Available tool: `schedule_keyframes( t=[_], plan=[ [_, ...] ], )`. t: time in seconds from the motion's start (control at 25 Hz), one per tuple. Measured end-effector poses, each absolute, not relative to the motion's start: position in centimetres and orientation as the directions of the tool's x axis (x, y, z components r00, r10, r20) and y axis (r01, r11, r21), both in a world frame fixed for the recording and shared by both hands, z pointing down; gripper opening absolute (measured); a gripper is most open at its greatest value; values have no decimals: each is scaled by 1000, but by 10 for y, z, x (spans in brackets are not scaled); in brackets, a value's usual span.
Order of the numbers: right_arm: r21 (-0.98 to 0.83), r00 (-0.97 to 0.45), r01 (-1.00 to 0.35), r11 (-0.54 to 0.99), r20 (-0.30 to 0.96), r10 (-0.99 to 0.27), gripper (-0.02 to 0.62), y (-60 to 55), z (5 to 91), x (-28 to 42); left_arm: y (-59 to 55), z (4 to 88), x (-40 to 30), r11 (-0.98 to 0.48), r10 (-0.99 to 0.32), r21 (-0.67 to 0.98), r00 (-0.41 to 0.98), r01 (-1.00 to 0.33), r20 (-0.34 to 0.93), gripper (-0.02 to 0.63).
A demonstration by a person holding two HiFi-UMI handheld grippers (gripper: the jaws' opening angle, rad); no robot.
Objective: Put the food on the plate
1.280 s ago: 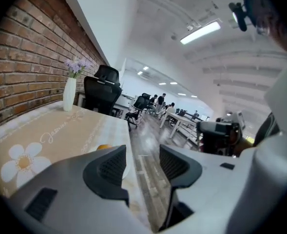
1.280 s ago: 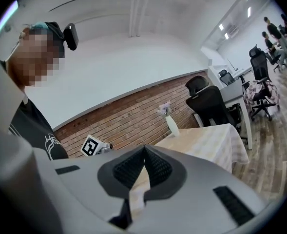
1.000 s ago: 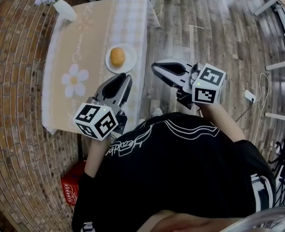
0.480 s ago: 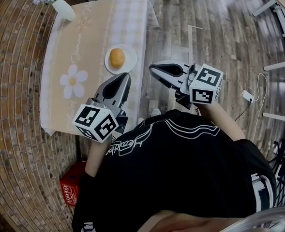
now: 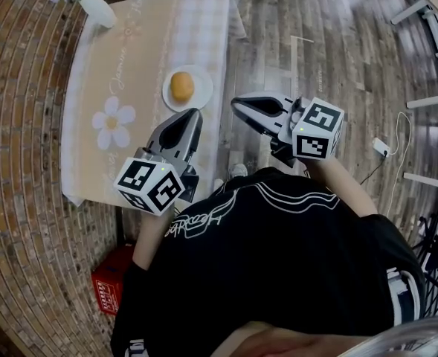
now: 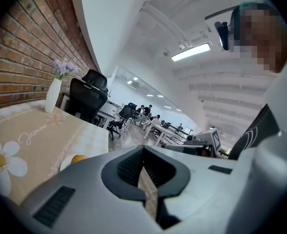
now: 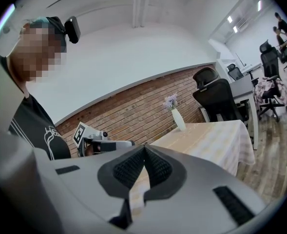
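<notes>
A round orange piece of food (image 5: 181,85) lies on a small white plate (image 5: 200,89) near the right edge of the table (image 5: 129,65). In the left gripper view the food (image 6: 78,158) peeks over the jaw, low and left. My left gripper (image 5: 194,114) hovers just short of the plate, shut with nothing between its jaws. Off the table's right side, over the floor, my right gripper (image 5: 236,101) is held up, shut and empty too; from its own view the left gripper (image 7: 102,139) shows beside the table.
A white vase with purple flowers (image 5: 92,4) stands at the table's far left corner. The cloth bears a daisy print (image 5: 113,123). Black office chairs (image 6: 87,99) stand behind the table. A red box (image 5: 111,288) sits on the brick floor under my left arm.
The left gripper's jaws have closed and it has edged slightly up toward the plate. The right gripper has hardly moved. The food stays on the plate.
</notes>
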State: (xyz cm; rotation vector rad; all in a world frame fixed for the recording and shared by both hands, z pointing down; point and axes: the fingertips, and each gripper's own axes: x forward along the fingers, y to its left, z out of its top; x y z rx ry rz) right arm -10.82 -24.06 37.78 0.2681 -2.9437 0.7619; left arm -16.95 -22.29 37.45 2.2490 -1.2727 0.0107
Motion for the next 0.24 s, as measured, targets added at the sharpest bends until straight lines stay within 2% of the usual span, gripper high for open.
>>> schedule_keyframes(
  t=[0.24],
  plan=[
    [-475,-979,-202,856,132,-157,-3,-245,380,-105,-225,379,-166,-408,-784,440,554,-800,281,6]
  ],
)
